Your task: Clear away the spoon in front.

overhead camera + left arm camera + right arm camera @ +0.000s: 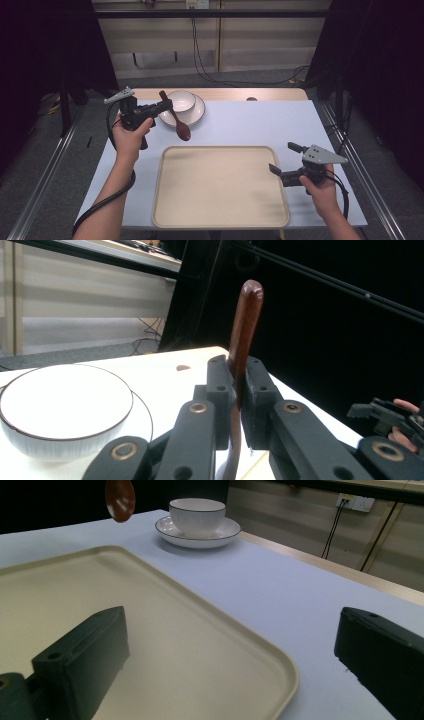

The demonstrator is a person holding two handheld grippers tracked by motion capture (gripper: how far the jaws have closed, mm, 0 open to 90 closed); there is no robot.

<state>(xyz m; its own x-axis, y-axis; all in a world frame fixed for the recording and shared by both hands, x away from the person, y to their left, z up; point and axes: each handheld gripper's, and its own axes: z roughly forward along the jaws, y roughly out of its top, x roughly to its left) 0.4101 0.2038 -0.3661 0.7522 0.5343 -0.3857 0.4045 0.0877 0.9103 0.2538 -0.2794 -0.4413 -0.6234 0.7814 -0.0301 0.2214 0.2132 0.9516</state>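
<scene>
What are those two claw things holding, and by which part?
The left gripper clamps the brown spoon mid-handle, bowl hanging down. The right gripper holds nothing, jaws apart.

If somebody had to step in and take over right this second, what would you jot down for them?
Left gripper: shut on the brown wooden spoon, held in the air between the white bowl on its white saucer and the beige plastic tray.
Right gripper: open, holding nothing, at the tray's right edge.
Done: spoon lifted.
Left, probably: set the spoon on the tray; bowl and saucer still sit at the table's far side.
</scene>
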